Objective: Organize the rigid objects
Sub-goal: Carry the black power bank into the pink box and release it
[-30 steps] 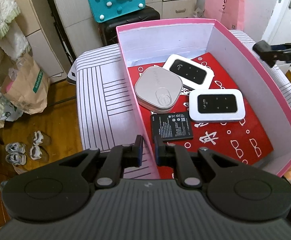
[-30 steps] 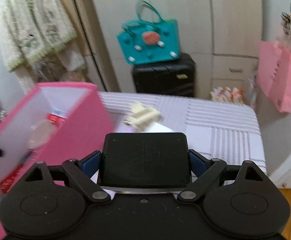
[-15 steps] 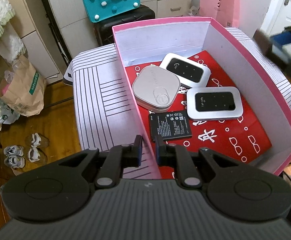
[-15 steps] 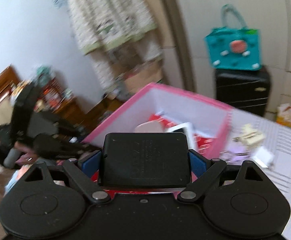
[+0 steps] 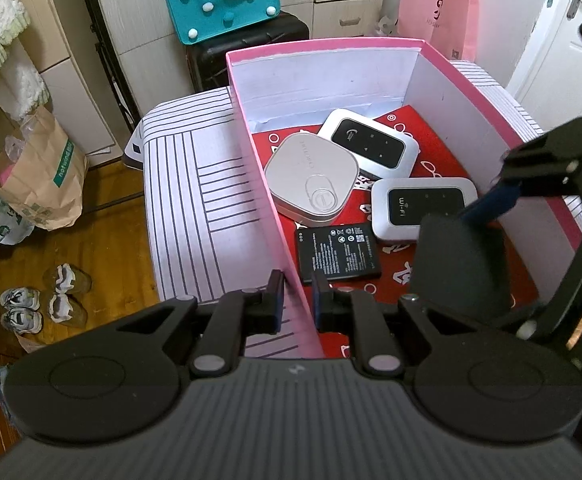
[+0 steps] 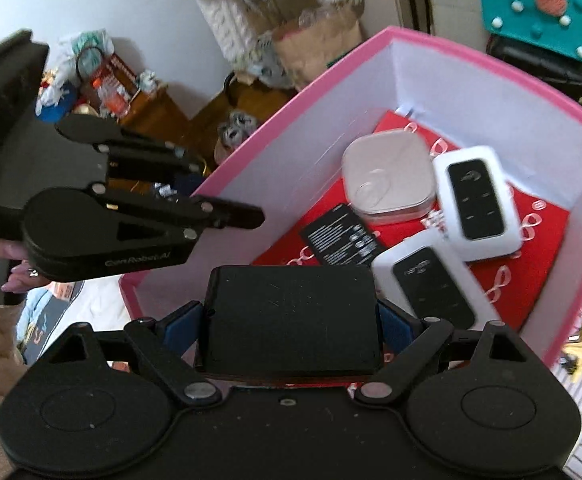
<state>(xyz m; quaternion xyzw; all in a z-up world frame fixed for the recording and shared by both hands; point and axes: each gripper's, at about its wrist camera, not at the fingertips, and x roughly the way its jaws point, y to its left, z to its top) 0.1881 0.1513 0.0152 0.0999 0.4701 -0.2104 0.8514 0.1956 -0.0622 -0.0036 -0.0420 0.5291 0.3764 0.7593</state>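
The pink box (image 5: 467,76) is sitting on a striped counter (image 5: 195,184), and the left gripper (image 5: 296,302) is pinching its near-left wall, jaws pressed almost together with the thin pink wall between them, which I judge is steadying the box while things are dropped in. Going left to right inside, a rounded silver case (image 5: 311,180) is lying against that left wall, a flat black battery (image 5: 337,254) is resting label-up just in front of it, one white WiFi router (image 5: 369,144) is leaning partly on the silver case toward the back, and a second white WiFi router (image 5: 423,208) is lying flat beside the battery. All are resting on a red patterned liner (image 5: 443,164).

Farther right, the right gripper (image 6: 291,320) is hanging over the box's open top, its jaws spread wide and pinching a black flat device (image 6: 291,316) by its two side edges, held face-up and roughly level. That grip looks suited to lowering it flat onto the liner. The bare red patch on the near-right floor seems the likeliest landing place; the second router and the battery are crowding it, and the tall right wall is limiting the approach.

Outside the box, a paper bag (image 5: 39,184) and small shoes (image 5: 39,300) are lying on the wooden floor at left, well clear, and a teal bag (image 5: 219,0) is sitting atop a black suitcase behind
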